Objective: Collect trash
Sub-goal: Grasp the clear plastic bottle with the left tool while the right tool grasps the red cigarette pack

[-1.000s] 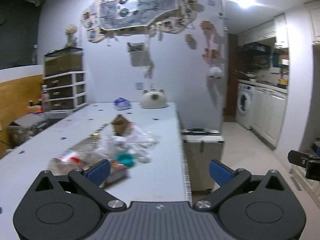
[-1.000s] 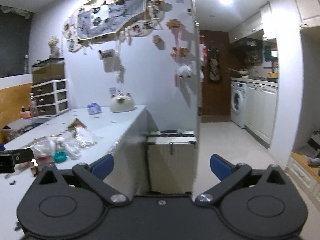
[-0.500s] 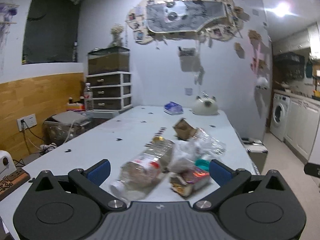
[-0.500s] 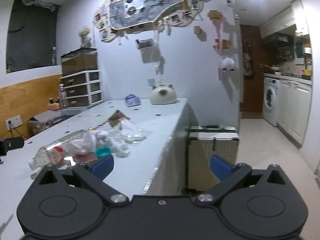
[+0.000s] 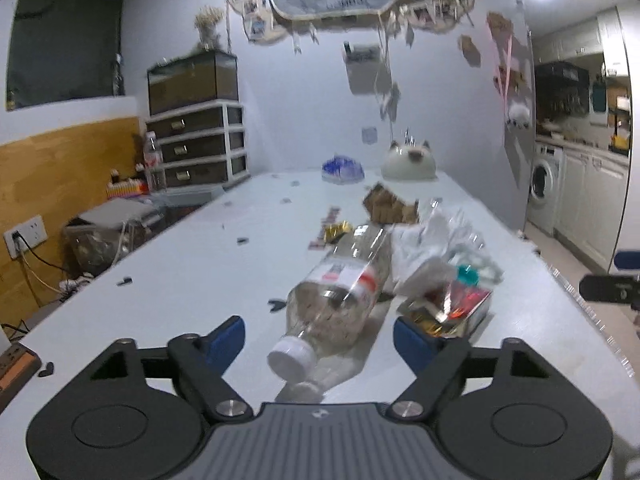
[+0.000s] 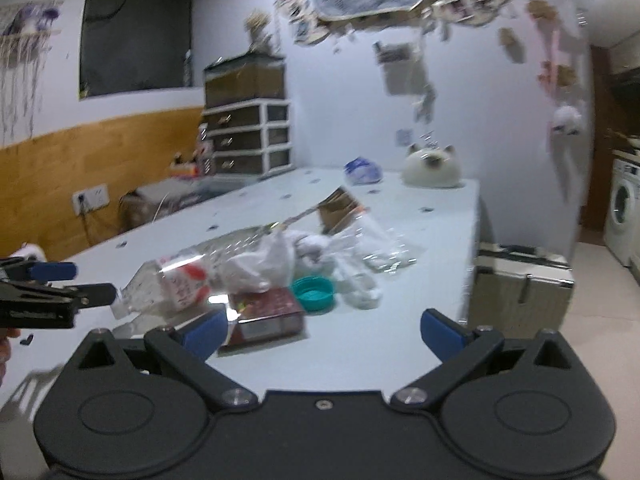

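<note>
Left gripper (image 5: 318, 338) closing, pads not yet touching the clear plastic white-capped bottle (image 5: 340, 292) between them; right gripper (image 6: 322, 330) wide, empty.

I hold the left gripper (image 5: 319, 335) angled slightly downward with its jaws closing but not yet pressing on anything, while the right gripper (image 6: 323, 327) sits alongside at a similar downward angle, its jaws spread wide apart and gripping nothing.
</note>
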`<state>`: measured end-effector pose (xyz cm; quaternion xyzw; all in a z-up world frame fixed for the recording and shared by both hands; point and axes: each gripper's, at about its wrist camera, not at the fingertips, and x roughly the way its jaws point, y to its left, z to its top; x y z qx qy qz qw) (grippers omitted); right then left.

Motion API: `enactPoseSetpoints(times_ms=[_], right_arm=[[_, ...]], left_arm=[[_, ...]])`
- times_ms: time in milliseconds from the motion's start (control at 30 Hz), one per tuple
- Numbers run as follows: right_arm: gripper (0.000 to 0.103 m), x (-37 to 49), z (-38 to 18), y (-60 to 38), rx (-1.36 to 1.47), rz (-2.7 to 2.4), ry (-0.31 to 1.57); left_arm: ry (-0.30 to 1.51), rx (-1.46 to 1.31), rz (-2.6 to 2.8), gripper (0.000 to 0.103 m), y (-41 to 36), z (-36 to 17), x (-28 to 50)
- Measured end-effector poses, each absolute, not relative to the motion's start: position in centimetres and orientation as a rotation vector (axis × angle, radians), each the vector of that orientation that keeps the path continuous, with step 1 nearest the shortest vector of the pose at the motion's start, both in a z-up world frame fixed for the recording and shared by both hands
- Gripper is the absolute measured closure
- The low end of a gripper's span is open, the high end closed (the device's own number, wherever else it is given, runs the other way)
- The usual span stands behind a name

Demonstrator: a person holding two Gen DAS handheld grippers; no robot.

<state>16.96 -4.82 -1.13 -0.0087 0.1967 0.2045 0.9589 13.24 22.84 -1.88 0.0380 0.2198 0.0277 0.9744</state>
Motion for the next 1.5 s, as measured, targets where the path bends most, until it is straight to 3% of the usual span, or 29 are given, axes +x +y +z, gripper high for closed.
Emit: enactPoseSetpoints(times_ms=[233,333,433,667,733,967,1167,1267,1333,1400,1500], right_arm=[[0.000,20.9,-1.9,-1.7,-0.034,0.495,0.449],[0.000,22.6,-2.7,-0.1,-0.070,0.524,0.489],[0.000,23.9,-3.5,1.1,-0.102,0.557,0.519],[0.001,25.5,-4.5,2.8,-0.123,0.603,0.565],[0.013,25.6,-4.9,3.2,-0.135,0.607,0.584],[0.016,23.7,-5.3,2.4,-0.170,0.673,0.591],[0.016,19.0,-5.0,-0.3,-0.276,0.820,0.556],[0.016,16.5,-4.9,-2.2,-0.341,0.923,0.541],[0.015,15.3,-4.7,-3.5,-0.375,0.962,0.532],[0.008,14.7,-4.7,-4.4,-0.410,0.930,0.523],[0.007,15.0,-4.8,-5.8,-0.422,0.841,0.523]], left_arm=[[0.537,0.076,0.030,0.039,25.0,-4.0,16.4],[0.575,0.073,0.024,0.057,25.4,-4.5,17.3],[0.601,0.056,0.026,0.066,25.6,-4.8,17.2],[0.624,0.048,0.060,0.066,24.9,-4.4,13.4],[0.632,0.063,0.071,0.066,24.4,-4.3,11.7],[0.642,0.096,0.069,0.066,22.3,-3.8,6.4],[0.644,0.114,0.005,0.065,21.0,-3.0,4.2],[0.638,0.146,-0.018,0.048,20.4,-2.7,4.2],[0.630,0.163,-0.027,0.030,20.3,-2.4,4.4],[0.619,0.174,-0.031,0.024,20.2,-1.8,5.1],[0.624,0.154,-0.055,0.024,20.1,-0.9,6.5]])
